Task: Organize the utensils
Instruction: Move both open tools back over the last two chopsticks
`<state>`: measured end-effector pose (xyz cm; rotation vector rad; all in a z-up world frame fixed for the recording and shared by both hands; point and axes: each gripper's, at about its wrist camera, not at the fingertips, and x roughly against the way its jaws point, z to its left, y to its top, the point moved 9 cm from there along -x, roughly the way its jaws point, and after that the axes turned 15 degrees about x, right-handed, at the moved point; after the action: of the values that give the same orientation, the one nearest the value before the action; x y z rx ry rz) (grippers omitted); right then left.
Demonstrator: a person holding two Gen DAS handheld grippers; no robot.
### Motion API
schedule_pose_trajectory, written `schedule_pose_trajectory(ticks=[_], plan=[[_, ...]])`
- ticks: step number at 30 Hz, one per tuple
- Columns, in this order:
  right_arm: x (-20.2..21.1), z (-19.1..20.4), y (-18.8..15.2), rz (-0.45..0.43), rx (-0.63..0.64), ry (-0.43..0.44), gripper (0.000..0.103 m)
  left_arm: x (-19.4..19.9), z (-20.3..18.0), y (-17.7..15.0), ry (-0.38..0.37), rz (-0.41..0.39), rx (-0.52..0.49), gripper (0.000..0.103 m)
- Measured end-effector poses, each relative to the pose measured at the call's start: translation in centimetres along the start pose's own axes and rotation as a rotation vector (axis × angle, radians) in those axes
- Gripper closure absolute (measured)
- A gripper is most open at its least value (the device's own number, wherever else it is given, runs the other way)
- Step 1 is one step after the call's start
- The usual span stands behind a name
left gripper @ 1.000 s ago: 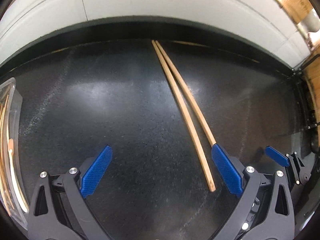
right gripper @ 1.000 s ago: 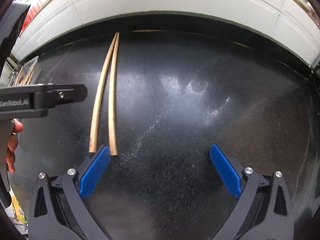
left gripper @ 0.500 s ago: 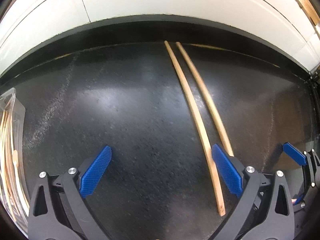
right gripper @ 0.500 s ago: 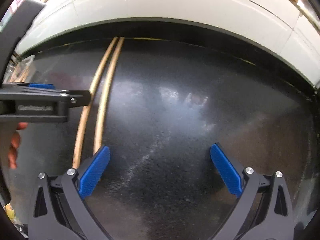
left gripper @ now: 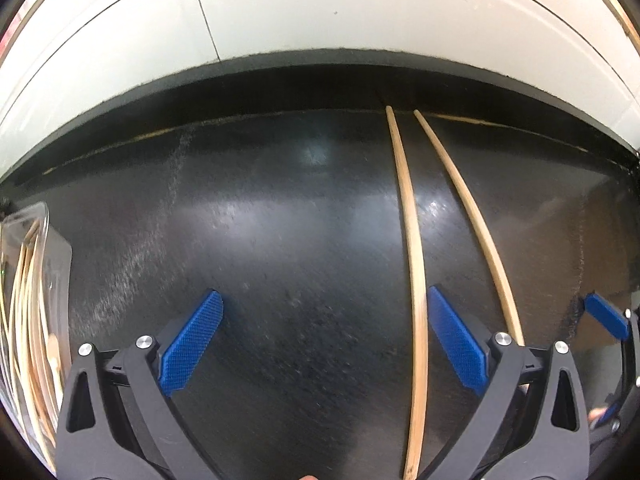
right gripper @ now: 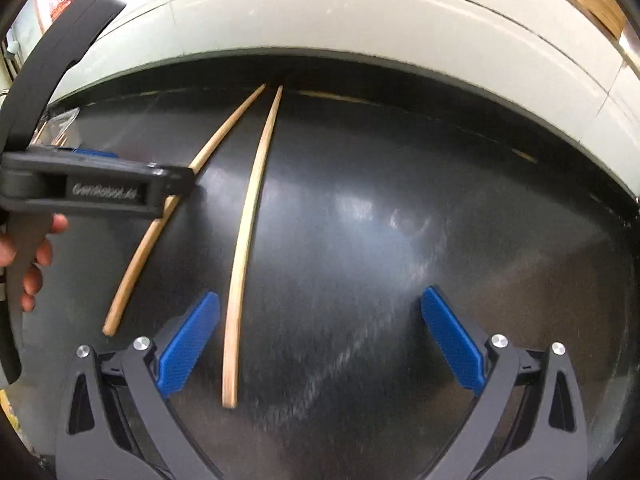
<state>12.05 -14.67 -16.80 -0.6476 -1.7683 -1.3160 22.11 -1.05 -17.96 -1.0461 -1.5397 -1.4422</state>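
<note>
Two wooden chopsticks lie lengthwise on the black counter (left gripper: 280, 220). In the left wrist view, one chopstick (left gripper: 413, 240) runs between the fingers of my left gripper (left gripper: 324, 300), close to its right pad. The other chopstick (left gripper: 473, 216) lies outside that pad. In the right wrist view, that second chopstick (right gripper: 248, 216) runs between the fingers of my right gripper (right gripper: 320, 300), beside its left pad. The first chopstick (right gripper: 138, 264) lies further left, partly hidden by the left gripper's body (right gripper: 92, 192). Both grippers are open and hold nothing.
A clear container (left gripper: 36, 300) with several chopsticks stands at the left edge. A white tiled wall (left gripper: 320, 20) rises right behind the counter, at the chopsticks' far tips. A person's hand (right gripper: 32, 256) holds the left gripper's handle. The right gripper's pad (left gripper: 604, 320) shows at far right.
Both grippers have closed in on the chopsticks, the left one shifting right and the right one shifting left. Each now has one chopstick between its fingers. The sticks' far tips now show a small gap.
</note>
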Motion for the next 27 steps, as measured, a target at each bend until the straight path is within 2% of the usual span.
schedule_pose_trajectory(ticks=[6, 12, 17, 21, 27], plan=[[-1.5, -0.7, 2.4, -0.018, -0.016, -0.012, 0.005, -0.6, 1.1, 3.4, -0.007, 0.017, -0.019, 0.005], [-1.7, -0.6, 3.2, 0.004, -0.073, -0.041, 0.005, -1.5, 1.3, 3.8, -0.001, 0.095, -0.052, 0.005], [-1.9, 0.0, 3.5, -0.004, -0.022, -0.009, 0.005, -1.5, 1.2, 3.6, -0.005, 0.077, -0.051, 0.005], [-2.7, 0.2, 4.3, 0.039, -0.025, -0.008, 0.005, -1.0, 1.2, 2.4, -0.002, 0.07, -0.049, 0.005], [-3.6, -0.3, 6.0, 0.063, -0.044, -0.012, 0.005, -0.7, 2.4, 3.8, 0.012, 0.052, -0.004, 0.005]])
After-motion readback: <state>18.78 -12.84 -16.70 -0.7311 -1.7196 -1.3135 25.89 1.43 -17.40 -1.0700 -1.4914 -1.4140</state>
